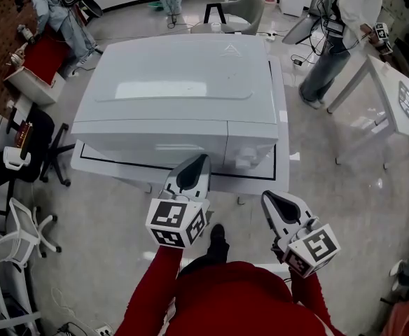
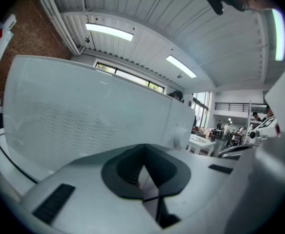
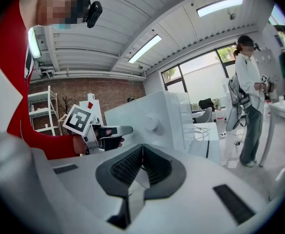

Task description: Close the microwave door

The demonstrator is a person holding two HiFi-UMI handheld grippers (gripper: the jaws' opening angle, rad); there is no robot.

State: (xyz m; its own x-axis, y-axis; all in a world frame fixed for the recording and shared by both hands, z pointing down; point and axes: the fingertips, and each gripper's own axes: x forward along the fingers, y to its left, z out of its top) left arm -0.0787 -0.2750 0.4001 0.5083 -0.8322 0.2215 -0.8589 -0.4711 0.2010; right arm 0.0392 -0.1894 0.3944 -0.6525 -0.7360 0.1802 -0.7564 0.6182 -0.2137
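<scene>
The white microwave [image 1: 176,89] stands on a white table [image 1: 278,166], and its meshed door [image 2: 84,116] lies flush with the front beside the round knob [image 2: 179,139]. My left gripper [image 1: 197,161] points at the lower front of the door, jaws shut with nothing between them; whether it touches the door I cannot tell. My right gripper [image 1: 269,198] hangs lower and to the right, short of the table edge, also shut and empty. In the right gripper view, the left gripper [image 3: 118,130] sits just in front of the microwave [image 3: 152,116] with its knob [image 3: 151,122].
White chairs [image 1: 22,236] and a black chair [image 1: 40,152] stand to the left. A person [image 1: 341,33] stands at the right beside another white table [image 1: 400,96]. A grey chair [image 1: 239,12] is behind the microwave. My own shoe [image 1: 217,238] is on the floor below the grippers.
</scene>
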